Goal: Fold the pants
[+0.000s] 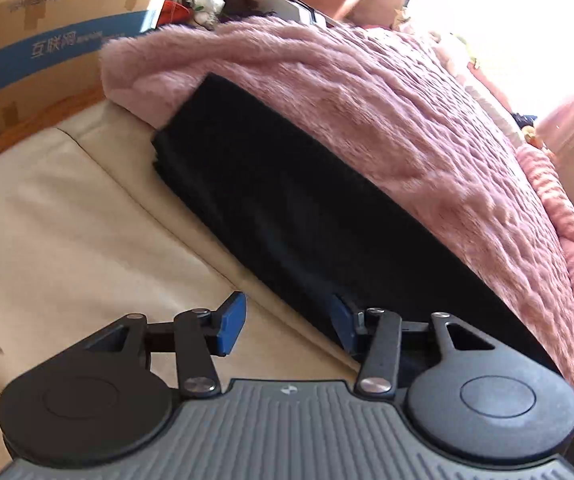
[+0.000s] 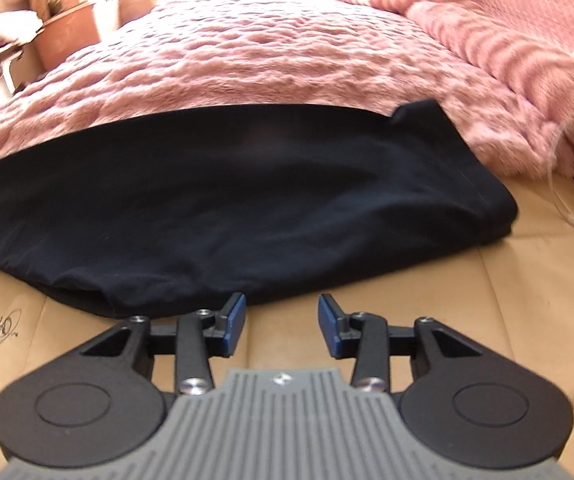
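Observation:
The black pants point(image 1: 287, 200) lie folded into a long strip on a cream leather surface point(image 1: 67, 220), their far side against a pink fluffy blanket point(image 1: 387, 120). My left gripper point(image 1: 287, 324) is open, its right pad at the near edge of the pants, its left pad over bare leather. In the right wrist view the pants point(image 2: 227, 208) lie across the frame with a hem end at the right. My right gripper point(image 2: 281, 324) is open and empty, just in front of the pants' near edge.
A cardboard box point(image 1: 59, 40) and clutter stand beyond the surface at the left. The pink blanket point(image 2: 287, 60) covers the far side, with a second pink cover point(image 2: 527, 32) at the right. Pen scribbles point(image 2: 7, 328) mark the leather.

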`<state>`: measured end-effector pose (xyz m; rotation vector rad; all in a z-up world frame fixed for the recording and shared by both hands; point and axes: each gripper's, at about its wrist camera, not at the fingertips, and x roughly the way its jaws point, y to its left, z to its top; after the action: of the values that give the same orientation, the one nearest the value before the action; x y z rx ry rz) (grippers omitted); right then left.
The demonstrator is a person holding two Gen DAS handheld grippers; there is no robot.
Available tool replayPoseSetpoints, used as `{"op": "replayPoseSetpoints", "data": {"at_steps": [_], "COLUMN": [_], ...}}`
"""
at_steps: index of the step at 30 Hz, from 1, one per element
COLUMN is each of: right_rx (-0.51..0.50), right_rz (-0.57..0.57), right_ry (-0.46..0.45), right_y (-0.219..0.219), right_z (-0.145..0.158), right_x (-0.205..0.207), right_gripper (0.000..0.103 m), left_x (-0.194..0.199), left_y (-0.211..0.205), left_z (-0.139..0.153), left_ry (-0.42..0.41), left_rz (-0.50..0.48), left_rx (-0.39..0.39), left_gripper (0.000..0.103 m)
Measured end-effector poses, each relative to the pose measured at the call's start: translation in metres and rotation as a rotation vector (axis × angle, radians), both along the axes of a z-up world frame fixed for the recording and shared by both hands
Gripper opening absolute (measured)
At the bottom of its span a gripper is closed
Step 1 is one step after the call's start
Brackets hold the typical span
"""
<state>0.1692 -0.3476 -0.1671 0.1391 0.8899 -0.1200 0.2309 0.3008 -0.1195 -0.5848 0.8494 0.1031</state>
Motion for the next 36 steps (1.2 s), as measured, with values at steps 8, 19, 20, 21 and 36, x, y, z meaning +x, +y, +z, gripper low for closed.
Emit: {"op": "replayPoseSetpoints", "data": {"at_steps": [8,19,20,21,36], "right_rx": [0.216,0.818,0.802,0.774,0.694], "right_rz": [-0.354,-0.654,-0.648,-0.641,-0.653], "right_ry": [-0.046,-0.223,-0.229,-0.227,-0.253], "right_y": [-0.121,-0.215,-0.212,-0.209,-0.208], "right_z": [-0.001,-0.062,-0.062,-0.059,-0.061], "right_x": [0.007,0.011,0.013,0.014,0.008], "right_gripper": [0.054,0.070,0.068,0.061,0.035], "left_x": [-0.014,-0.014,-0.015,-0.015,0.006], "left_y": [-0.087,-0.090,-0.088,-0.083,0.022], "left_z": [-0.006,-0.028,-0.029,-0.030,-0.087], "left_ry": [0.025,0.051,0.049,0.047,-0.153], "left_rz": [-0.063,0.120,0.133,0.155,0.443], "left_rx": [0.068,-0.120,-0.116,-0.115,-0.473], "left_gripper": [0.055,0.055,0.055,0.055,0.045]}}
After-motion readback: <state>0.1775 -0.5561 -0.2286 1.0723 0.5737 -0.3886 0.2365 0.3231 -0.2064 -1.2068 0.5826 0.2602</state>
